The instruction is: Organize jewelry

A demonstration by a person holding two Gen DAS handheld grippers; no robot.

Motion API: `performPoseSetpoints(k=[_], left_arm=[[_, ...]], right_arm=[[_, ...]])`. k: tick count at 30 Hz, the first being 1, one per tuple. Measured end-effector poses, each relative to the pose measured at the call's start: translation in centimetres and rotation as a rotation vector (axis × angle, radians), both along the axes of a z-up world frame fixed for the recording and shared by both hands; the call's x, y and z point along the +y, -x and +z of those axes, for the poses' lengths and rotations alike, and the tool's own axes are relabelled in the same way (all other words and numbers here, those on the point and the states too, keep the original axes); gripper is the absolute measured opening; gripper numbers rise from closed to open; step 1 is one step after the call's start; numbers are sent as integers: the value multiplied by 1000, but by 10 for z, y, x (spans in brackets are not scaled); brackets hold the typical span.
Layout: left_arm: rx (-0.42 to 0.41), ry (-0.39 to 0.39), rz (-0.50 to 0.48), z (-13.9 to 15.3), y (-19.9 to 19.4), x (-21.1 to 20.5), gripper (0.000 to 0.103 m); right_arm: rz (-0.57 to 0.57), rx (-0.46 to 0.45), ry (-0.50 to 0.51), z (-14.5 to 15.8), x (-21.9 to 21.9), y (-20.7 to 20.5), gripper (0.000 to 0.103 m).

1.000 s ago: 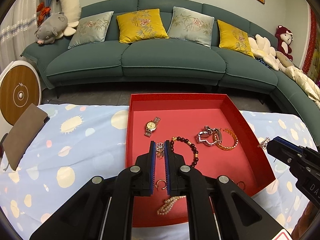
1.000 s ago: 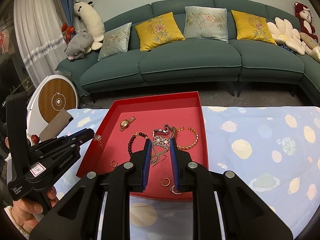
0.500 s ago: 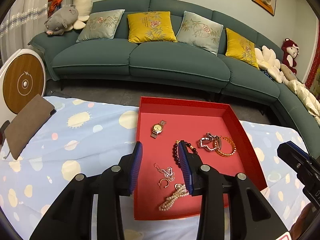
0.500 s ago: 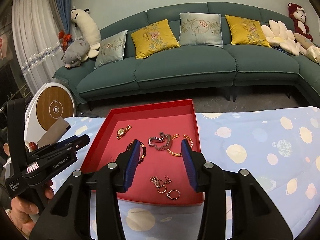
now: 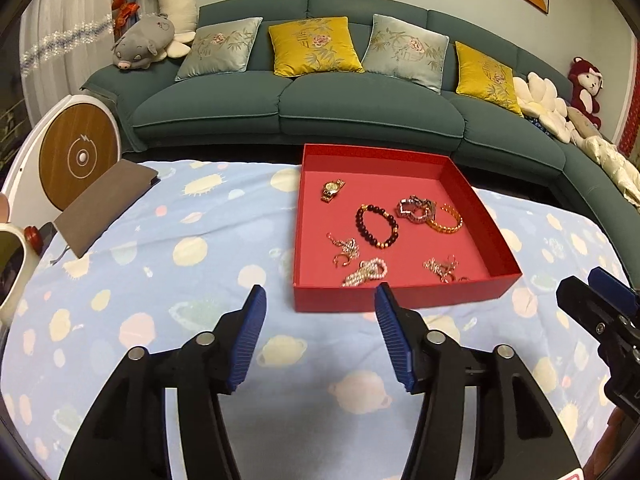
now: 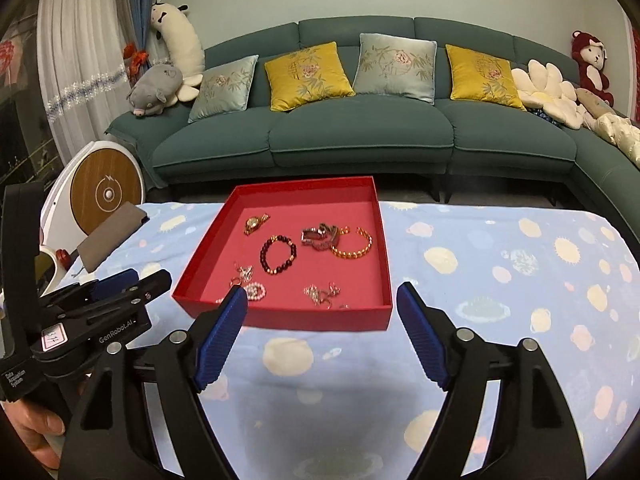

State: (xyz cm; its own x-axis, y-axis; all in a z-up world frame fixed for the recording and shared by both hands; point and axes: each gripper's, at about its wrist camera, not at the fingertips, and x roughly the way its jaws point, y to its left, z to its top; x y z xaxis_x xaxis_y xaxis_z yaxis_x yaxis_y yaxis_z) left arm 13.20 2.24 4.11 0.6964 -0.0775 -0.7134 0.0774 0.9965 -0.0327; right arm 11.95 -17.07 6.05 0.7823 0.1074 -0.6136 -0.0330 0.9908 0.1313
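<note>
A red tray sits on the blue patterned cloth. In it lie a gold watch, a dark bead bracelet, a silver bracelet, an amber bangle, a pearl bracelet and small earrings. My left gripper is open and empty, just in front of the tray. My right gripper is open and empty, also in front of the tray.
A brown pouch lies at the table's left end. A round white and wood device stands beyond it. A green sofa with cushions runs along the back. The other gripper shows at each view's edge.
Both grippers opened, dropped their small jewelry pieces into the tray, and pulled back toward me, out of the tray to the cloth in front of it.
</note>
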Motion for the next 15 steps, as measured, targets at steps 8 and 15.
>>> performPoseSetpoints(k=[8, 15], left_arm=[[14, -17, -23, -3, 29, -4, 70], [8, -58, -28, -8, 28, -9, 74]], right_arm=[[2, 41, -16, -17, 6, 37, 79], [8, 44, 33, -24, 12, 34, 85]])
